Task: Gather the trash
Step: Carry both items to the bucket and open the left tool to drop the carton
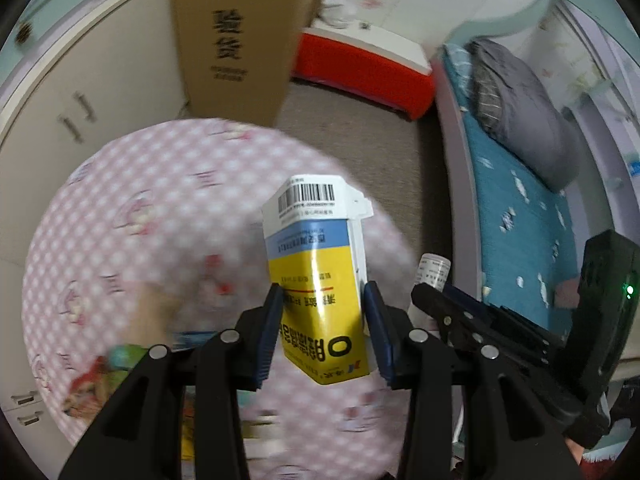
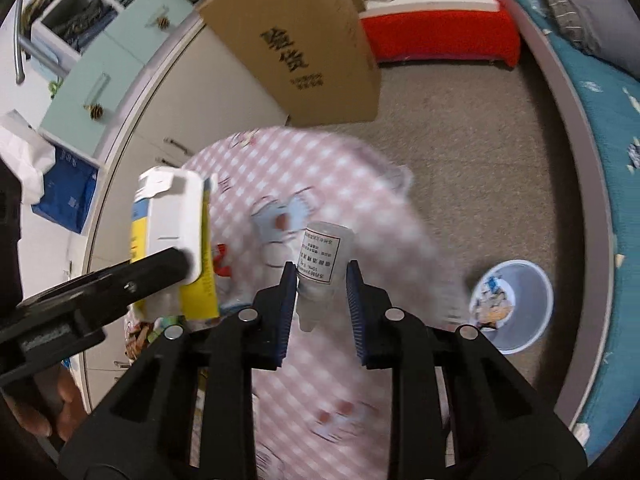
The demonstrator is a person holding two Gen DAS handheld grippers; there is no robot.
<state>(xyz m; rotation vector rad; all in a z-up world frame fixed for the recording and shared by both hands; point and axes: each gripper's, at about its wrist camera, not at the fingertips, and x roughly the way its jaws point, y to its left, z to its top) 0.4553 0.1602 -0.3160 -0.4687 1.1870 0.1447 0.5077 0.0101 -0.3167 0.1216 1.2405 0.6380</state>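
At far left, a cream cabinet with metal handles is standing behind a round table under a pink-and-white checked cloth; the cloth is showing blurred. At the table's near-left edge, colourful wrappers are lying, too blurred to identify. Behind the table, a tall brown cardboard box printed with black characters is standing on the grey carpet. At centre, your left gripper is clamping a yellow, blue and white cardboard medicine carton between its blue pads, holding it above the cloth with its barcoded end pointing away from you. Just to its right, your right gripper is closing its jaws on a small translucent plastic bottle with a white label, nozzle end toward you. Further right, a white round plastic bin bearing a cartoon print is standing on the carpet, beside a bed with a teal sheet.
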